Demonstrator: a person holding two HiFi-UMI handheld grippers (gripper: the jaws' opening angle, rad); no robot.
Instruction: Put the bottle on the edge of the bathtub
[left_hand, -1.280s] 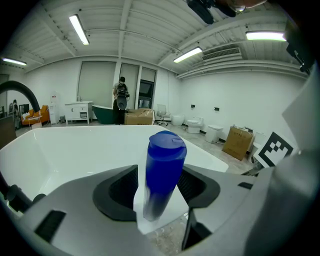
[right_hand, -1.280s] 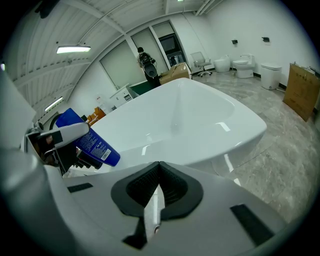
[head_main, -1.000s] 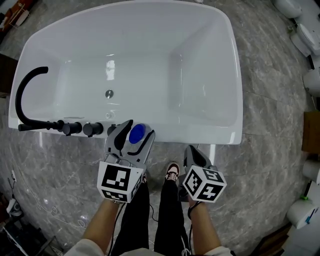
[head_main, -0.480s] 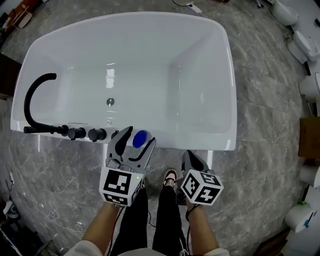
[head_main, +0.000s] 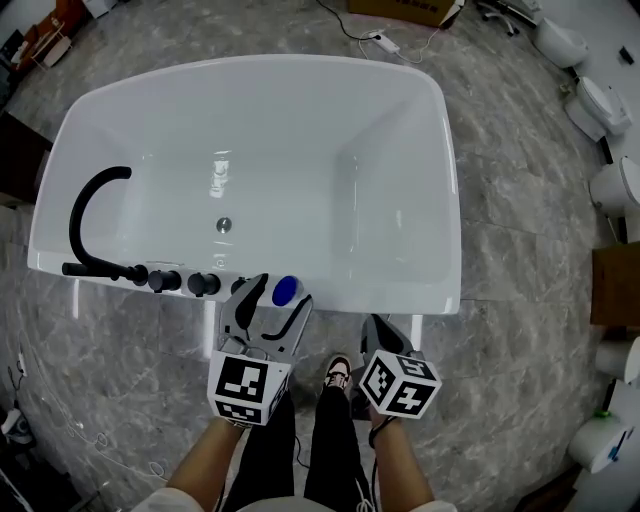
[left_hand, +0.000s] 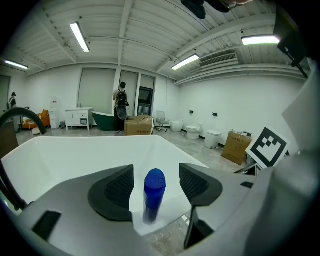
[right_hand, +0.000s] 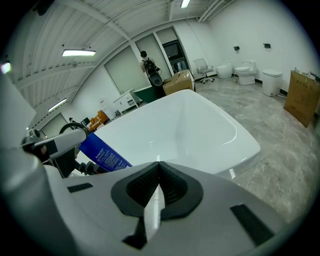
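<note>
One slim blue plastic bottle (left_hand: 154, 192) stood upright on the near rim of the glossy white bathtub (head_main: 400, 297), flanked but not touched by the left gripper (head_main: 279, 293), its jaws just been opening wide, right gripper (right_hand: 159, 172) jaws pressed together, nothing held

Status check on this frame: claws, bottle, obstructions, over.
Left claw just been opening, bottle between pads, untouched. Right claw shut, empty. Bottle upright on bathtub rim. Tap knobs left of it, not blocking.
</note>
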